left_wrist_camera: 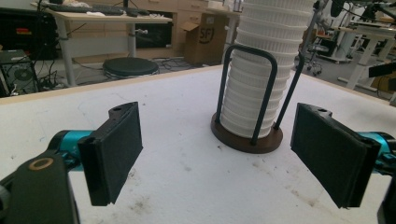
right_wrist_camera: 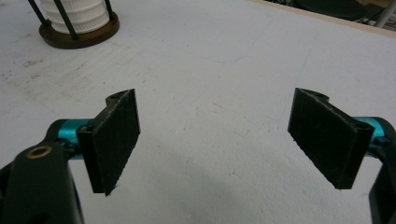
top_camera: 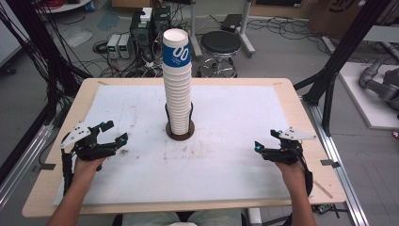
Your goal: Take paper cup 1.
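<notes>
Cup stack (top_camera: 178, 89) upright in its holder (top_camera: 179, 132) mid-table (stained white mat (top_camera: 235, 165)), both grippers (top_camera: 115, 139) (top_camera: 263, 145) spread, empty.

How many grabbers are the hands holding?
2. The left gripper is at the table's left side and the right gripper at its right side, both open, with the cup stack standing between them.

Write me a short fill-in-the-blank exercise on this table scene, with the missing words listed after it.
1. The stack of paper cups stands in a round wooden ____ with dark metal posts.
2. The top cup carries a ____ band.
3. The left gripper has its jaws ____, with nothing between them.
4. The right gripper holds ____ over the white mat.

Missing words: holder; blue; open; nothing
</notes>
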`<act>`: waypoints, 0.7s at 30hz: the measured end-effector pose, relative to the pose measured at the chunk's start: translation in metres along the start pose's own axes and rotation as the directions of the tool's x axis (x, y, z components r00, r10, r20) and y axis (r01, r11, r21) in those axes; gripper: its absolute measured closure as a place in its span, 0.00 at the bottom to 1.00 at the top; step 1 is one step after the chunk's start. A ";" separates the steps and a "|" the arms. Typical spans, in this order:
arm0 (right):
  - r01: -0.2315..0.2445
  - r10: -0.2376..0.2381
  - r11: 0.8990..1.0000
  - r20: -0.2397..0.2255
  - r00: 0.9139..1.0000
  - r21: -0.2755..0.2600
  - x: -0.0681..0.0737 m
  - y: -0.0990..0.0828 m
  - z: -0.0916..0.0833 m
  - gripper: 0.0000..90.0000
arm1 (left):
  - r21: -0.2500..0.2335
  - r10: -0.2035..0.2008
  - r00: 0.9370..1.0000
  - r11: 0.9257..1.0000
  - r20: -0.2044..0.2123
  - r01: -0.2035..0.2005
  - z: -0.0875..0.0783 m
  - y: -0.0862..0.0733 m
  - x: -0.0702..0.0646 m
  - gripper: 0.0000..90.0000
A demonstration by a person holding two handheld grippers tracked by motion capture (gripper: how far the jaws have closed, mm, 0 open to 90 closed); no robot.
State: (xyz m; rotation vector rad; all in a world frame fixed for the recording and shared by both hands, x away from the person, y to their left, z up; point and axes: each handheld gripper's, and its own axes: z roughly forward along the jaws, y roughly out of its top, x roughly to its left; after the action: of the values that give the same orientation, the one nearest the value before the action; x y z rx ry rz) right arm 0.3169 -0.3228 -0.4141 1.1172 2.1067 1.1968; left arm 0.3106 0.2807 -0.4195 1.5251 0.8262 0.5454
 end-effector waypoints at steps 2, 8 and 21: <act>0.000 0.000 1.000 -0.001 1.000 0.000 0.000 0.000 0.000 0.19 | 0.002 -0.004 1.000 1.000 -0.001 0.004 0.000 -0.001 0.000 0.18; -0.007 0.007 1.000 -0.004 1.000 -0.006 -0.003 -0.002 0.000 0.19 | 0.002 -0.005 1.000 1.000 -0.005 0.005 0.001 -0.002 0.000 0.18; -0.024 0.014 0.998 -0.144 0.989 -0.065 0.017 0.025 0.002 0.19 | 0.002 0.007 1.000 1.000 0.008 -0.007 -0.004 -0.001 -0.006 0.18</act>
State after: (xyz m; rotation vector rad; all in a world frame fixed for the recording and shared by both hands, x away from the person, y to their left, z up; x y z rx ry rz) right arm 0.3197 -0.3009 -0.3932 1.0521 2.1479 1.3842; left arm 0.3036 0.2789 -0.4195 1.5316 0.8162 0.5432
